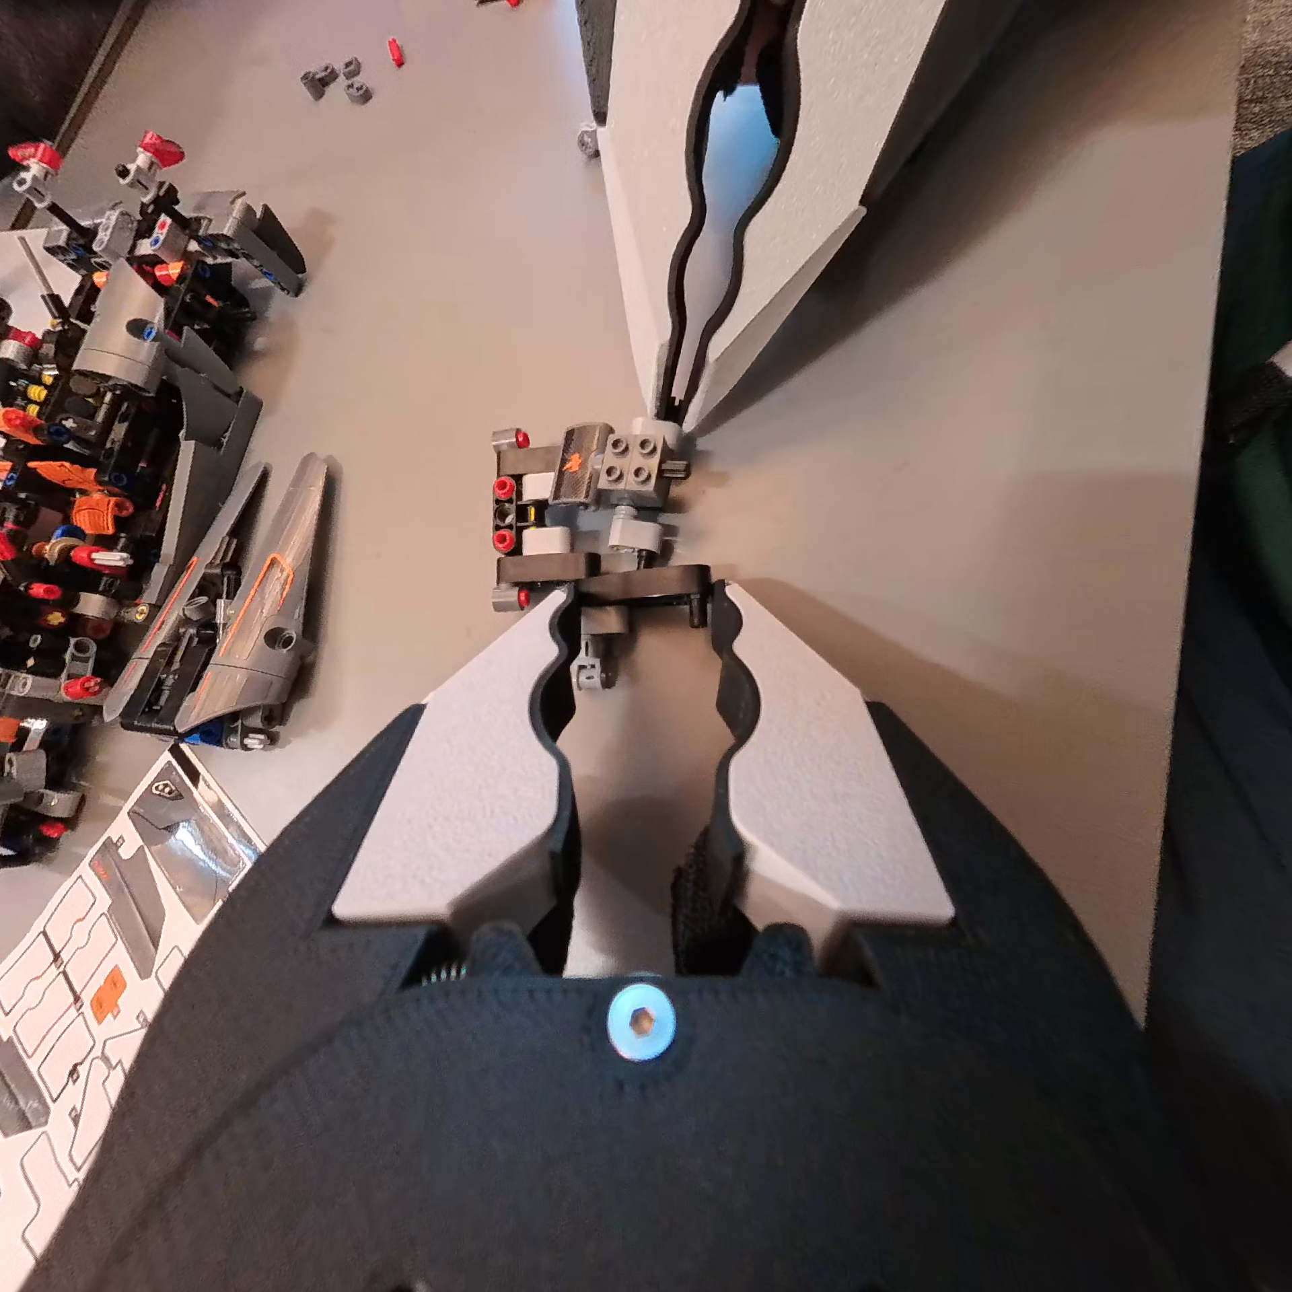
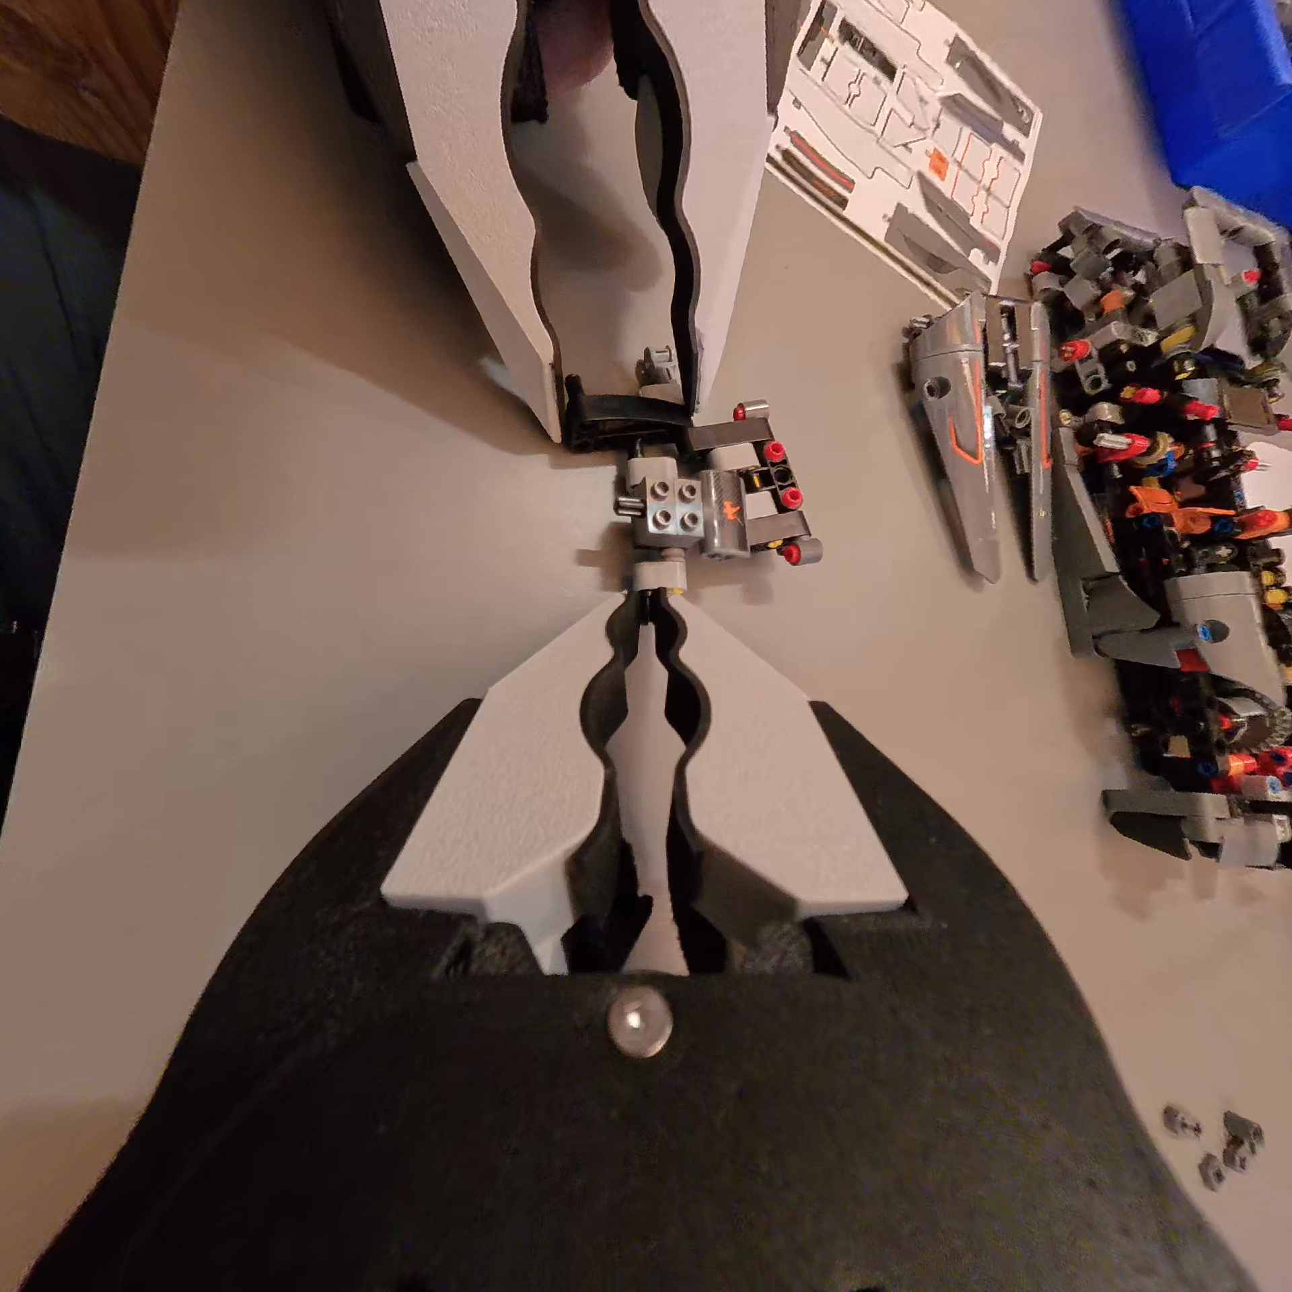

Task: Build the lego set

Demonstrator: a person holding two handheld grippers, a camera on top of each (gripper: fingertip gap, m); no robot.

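A small lego sub-assembly [image 1: 580,503] is held between both grippers just above the table; it has a grey studded plate, a dark cylinder with an orange mark, red pins and black beams. My left gripper [image 1: 647,594] is shut across its black curved beam [image 1: 643,582]. My right gripper [image 2: 650,601] is nearly closed on the thin axle below the light grey connector [image 2: 657,575] at the opposite end. The right gripper [image 1: 675,419] comes in from the top of the left wrist view. The left gripper [image 2: 629,409] comes in from the top of the right wrist view, over the sub-assembly [image 2: 706,503].
The large black, grey and orange lego model [image 1: 105,454] [image 2: 1153,524] lies to one side, with grey wing panels [image 1: 266,594] [image 2: 979,433] beside it. A sticker sheet [image 1: 91,944] [image 2: 909,140], loose small grey pieces [image 1: 335,77] [image 2: 1223,1146], a red pin [image 1: 396,52] and a blue bin [image 2: 1216,84] are on the table. The left gripper's tips are roughly 5 cm from the right gripper's. It is some 25 cm from my right tips to the red pin [image 1: 396,52].
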